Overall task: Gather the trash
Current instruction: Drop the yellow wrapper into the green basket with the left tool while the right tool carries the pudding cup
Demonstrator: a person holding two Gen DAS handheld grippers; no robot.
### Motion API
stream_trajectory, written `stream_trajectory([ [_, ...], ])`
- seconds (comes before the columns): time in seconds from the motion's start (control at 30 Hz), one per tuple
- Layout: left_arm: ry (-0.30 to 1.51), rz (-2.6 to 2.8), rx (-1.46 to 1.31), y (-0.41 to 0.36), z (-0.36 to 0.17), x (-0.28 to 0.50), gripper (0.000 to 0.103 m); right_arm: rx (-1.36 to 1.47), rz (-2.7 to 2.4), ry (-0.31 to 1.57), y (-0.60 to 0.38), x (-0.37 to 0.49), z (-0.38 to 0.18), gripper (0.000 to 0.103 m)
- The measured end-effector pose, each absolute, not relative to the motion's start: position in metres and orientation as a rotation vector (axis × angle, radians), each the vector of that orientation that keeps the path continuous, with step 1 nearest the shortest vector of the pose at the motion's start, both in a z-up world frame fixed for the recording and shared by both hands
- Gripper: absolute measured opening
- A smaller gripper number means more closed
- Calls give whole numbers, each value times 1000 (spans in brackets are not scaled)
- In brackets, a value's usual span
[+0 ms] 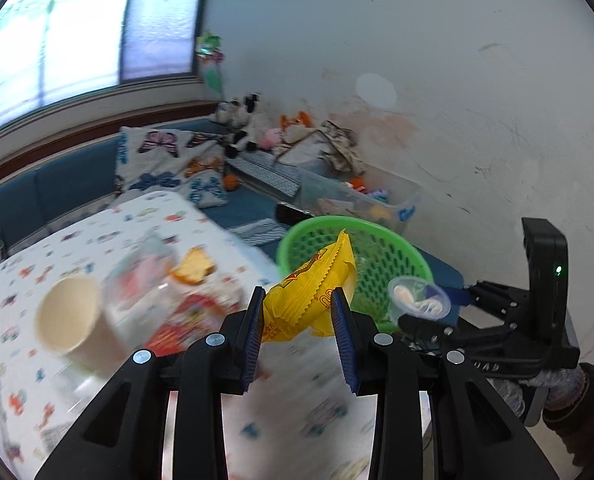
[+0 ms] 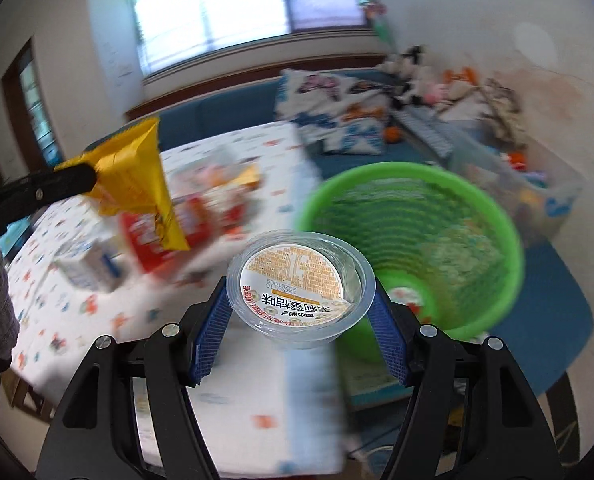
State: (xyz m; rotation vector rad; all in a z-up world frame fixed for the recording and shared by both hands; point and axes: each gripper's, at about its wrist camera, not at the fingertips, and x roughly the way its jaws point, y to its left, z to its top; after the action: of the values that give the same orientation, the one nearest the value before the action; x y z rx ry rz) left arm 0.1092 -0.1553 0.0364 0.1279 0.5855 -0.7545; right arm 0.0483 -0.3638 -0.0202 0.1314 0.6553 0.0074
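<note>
Left tongs pinch my light, crinkly wrapper; right tongs clamp the thin, slippery cup by its rim, bin at two o'clock.

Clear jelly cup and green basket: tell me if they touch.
Apart. In the right wrist view the clear jelly cup is clamped between the right gripper fingers, in the air short of the green basket; it rests on nothing.

My left gripper and right gripper share one build: black angular frames, silver round screws behind the fingers, blue ribbed pads, one green indicator light.
</note>
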Motion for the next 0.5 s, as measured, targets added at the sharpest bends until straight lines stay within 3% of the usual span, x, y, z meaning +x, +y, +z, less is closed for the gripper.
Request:
stream_trajectory([
  [0.5,722,-815,216,-280,7,169,33,228,-139,656,-457,46,-31,67],
])
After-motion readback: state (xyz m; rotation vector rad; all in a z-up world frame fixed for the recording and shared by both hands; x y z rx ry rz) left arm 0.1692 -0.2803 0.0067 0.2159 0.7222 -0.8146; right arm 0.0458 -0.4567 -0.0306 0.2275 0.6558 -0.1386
